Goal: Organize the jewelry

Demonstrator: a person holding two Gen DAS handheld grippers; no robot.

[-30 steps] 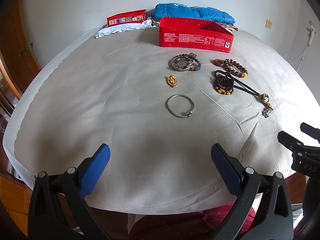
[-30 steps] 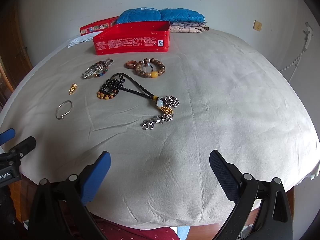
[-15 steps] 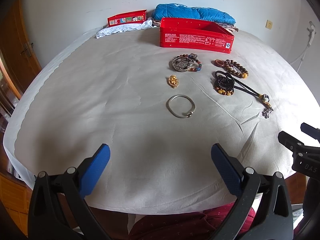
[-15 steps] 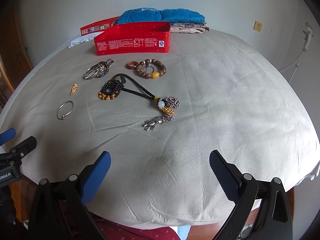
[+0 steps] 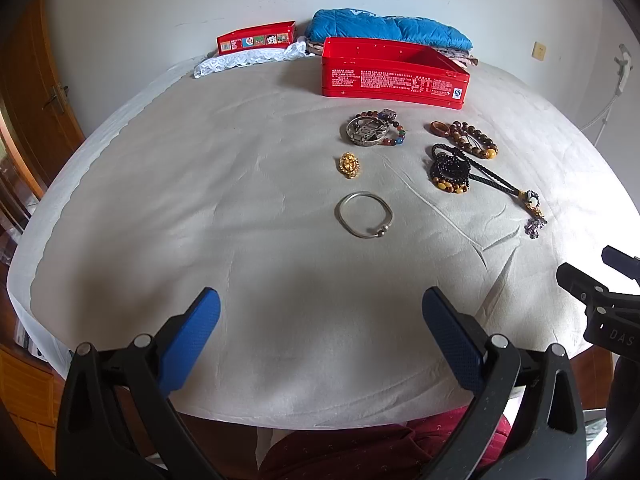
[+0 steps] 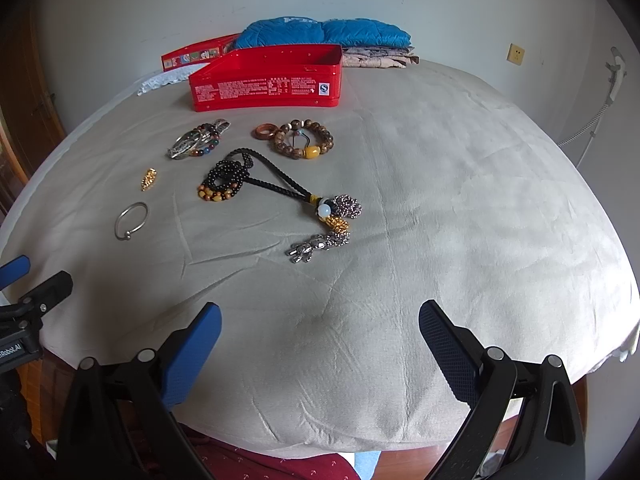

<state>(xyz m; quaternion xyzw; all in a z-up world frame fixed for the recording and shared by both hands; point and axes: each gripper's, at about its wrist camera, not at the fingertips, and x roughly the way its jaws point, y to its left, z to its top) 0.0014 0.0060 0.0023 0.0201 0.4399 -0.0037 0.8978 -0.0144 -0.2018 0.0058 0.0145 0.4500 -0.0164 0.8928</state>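
Observation:
Jewelry lies on a cloth-covered round table (image 5: 160, 208). A silver bangle (image 5: 363, 215) lies nearest my left gripper (image 5: 320, 320), which is open and empty near the front edge. Beyond it are a gold pendant (image 5: 349, 165), a metal and coloured-bead bracelet (image 5: 372, 132), a wooden bead bracelet (image 6: 301, 139) with a small wooden ring (image 6: 264, 133), a black bead strand (image 6: 226, 178) and a black cord with charms (image 6: 324, 216). An open red tin (image 6: 272, 80) stands at the back. My right gripper (image 6: 320, 328) is open and empty, short of the charms.
A red tin lid (image 5: 256, 38) leans at the back left beside white lace cloth (image 5: 240, 60). Folded blue bedding (image 5: 384, 28) lies behind the tin. A wooden door (image 5: 28, 92) is at left. The right half of the table (image 6: 480, 200) holds no items.
Both grippers have drifted very slightly; the jewelry sits a touch lower in both views. Nothing was taken hold of or moved on the table.

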